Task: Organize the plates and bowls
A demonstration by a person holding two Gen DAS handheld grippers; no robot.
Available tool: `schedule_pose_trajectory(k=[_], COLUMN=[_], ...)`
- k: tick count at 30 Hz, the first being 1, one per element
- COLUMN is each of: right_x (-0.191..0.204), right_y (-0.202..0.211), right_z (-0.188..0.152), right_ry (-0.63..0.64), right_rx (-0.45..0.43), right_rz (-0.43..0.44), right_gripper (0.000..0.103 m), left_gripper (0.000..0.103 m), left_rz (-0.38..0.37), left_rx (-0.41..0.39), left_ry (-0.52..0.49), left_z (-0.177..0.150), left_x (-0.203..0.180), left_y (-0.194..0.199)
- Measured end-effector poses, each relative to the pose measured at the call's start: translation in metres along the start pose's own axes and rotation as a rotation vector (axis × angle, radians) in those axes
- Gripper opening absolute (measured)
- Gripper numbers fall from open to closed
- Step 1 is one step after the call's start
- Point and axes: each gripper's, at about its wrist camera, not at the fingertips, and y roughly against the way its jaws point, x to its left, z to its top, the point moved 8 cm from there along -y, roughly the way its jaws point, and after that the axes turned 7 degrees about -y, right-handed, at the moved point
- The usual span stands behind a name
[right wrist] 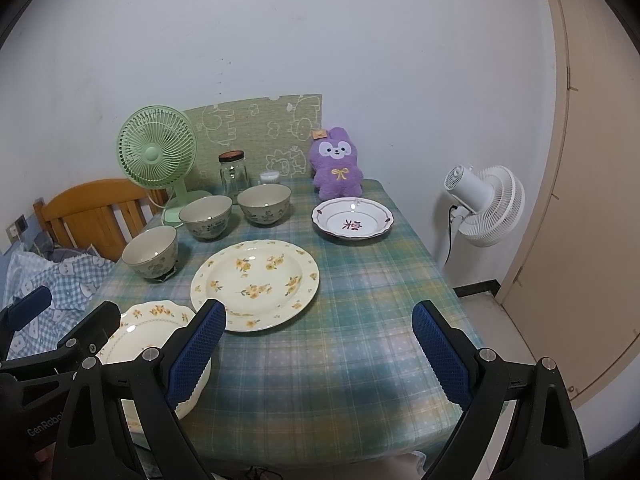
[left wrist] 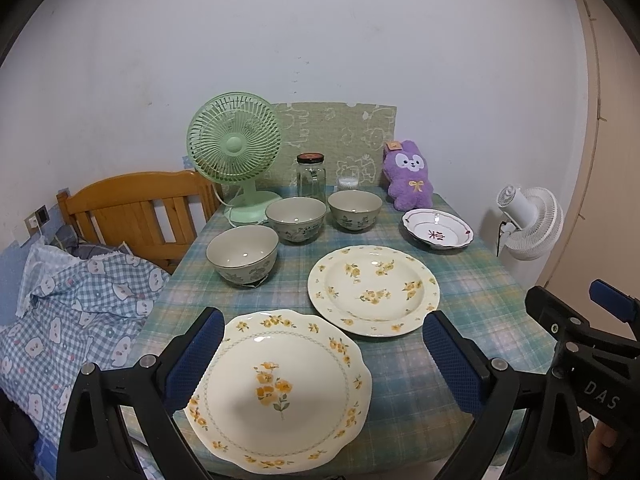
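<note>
— Plates and bowls all sit on the checked tablecloth (right wrist: pixel 340 360), and neither pair of tongs grips any. The left gripper (left wrist: pixel 324 356) is spread wide, its blue pads either side of the scalloped plate (left wrist: pixel 280 392) at the near edge, not touching it. The right gripper (right wrist: pixel 320 348) gapes too, over bare cloth, with the round flowered plate (right wrist: pixel 256 280) just ahead of its left pad.

— And beyond those?

— Three grey-green bowls: nearest bowl (right wrist: pixel 151 252), middle bowl (right wrist: pixel 207 216), far bowl (right wrist: pixel 265 204), strung in a diagonal line on the left. A small red-trimmed dish (right wrist: pixel 353 222) lies apart on the right. Behind stand a green fan (right wrist: pixel 158 156), a glass jar (right wrist: pixel 233 174) and a purple plush rabbit (right wrist: pixel 338 168).
</note>
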Motion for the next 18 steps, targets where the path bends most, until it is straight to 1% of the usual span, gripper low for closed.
schedule_pose_trajectory(k=[11,18], right_x=[0.010,0.033], right_y=[-0.002,-0.010], right_z=[0.003,0.007], right_ry=[0.011,0.018], right_rx=[0.003,0.016], right_rz=[0.005,0.017], right_gripper=[0.096,0.096], left_gripper=[0.100,0.096], left_rz=[0.000,0.009], left_rx=[0.001,0.020], left_ry=[0.006,0.013], left_z=[0.001,0.006], left_x=[0.005,0.026], left_y=[-0.002,-0.017])
